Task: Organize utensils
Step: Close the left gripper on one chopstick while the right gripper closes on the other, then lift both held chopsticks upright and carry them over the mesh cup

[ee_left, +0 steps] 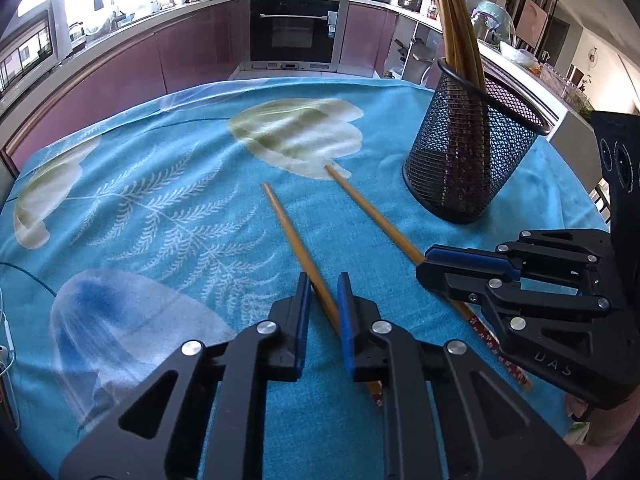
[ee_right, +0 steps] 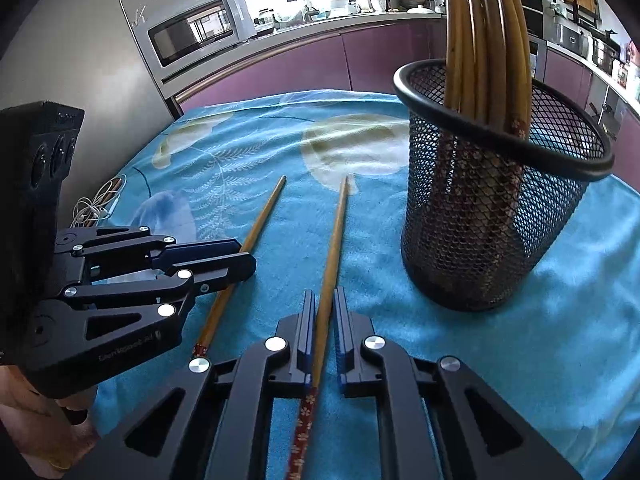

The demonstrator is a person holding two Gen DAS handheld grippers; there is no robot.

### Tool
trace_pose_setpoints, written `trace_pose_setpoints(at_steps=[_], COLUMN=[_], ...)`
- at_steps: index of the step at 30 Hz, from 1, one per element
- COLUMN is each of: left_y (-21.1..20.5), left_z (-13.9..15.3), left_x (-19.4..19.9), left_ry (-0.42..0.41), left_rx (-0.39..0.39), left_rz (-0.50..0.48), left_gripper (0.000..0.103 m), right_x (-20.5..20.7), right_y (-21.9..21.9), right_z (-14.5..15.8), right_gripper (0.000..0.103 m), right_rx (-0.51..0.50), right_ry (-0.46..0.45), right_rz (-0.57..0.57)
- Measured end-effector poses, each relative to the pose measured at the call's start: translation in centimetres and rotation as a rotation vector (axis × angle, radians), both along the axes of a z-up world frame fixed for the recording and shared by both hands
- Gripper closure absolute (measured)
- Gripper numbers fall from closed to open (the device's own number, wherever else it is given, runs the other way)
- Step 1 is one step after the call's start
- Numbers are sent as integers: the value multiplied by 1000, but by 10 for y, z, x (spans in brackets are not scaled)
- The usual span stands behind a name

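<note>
**Left wrist and right wrist views: each pair of tongs closed on a chopstick**

Left wrist view shows the left tongs [ee_left: 323, 296] clamped on the left chopstick [ee_left: 294, 236], its tip pointing toward the far edge of the tabletop [ee_left: 120, 208]. Beside them, the right tongs [ee_left: 424, 262] grip the right chopstick [ee_left: 372, 210], whose patterned red end lies toward the near edge. In the right wrist view the same chopstick runs straight between the closed blue pads [ee_right: 308, 320] of the right tongs [ee_right: 323, 312].

Both chopsticks lie on the blue leaf-print cloth [ee_right: 248, 152], near each other and splaying slightly apart toward their tips. A black mesh holder [ee_left: 472, 152] stands upright toward the far right corner, apart from both sticks, with several chopsticks [ee_right: 484, 40] standing in it.

Open cloth stretches ahead and to the left; a coiled white cable [ee_right: 96, 206] sits at the left edge.

Both tongs tilt downward toward the cloth, side by side.
</note>
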State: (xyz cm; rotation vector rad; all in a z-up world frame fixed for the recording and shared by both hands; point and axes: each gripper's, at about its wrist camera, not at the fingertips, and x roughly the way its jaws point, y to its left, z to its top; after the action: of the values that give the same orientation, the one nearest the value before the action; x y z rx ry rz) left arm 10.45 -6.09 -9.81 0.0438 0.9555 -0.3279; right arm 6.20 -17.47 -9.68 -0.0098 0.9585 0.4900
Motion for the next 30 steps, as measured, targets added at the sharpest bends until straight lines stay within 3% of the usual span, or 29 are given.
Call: trace_pose_setpoints(at_steps=[5,30], left_y=[0,9], left_z=[2,35], left_x=[-2,-20], left_ry=[-2,-70], left_rx=[-11,-63], left_rz=[5,-9], left_gripper=[95,95], right_x=[0,-27], right_y=[-6,-18], right_z=[1,33], right_gripper=[97,97], right_rx=[28,132], right_ry=[9,-69], right_rz=[-7,29])
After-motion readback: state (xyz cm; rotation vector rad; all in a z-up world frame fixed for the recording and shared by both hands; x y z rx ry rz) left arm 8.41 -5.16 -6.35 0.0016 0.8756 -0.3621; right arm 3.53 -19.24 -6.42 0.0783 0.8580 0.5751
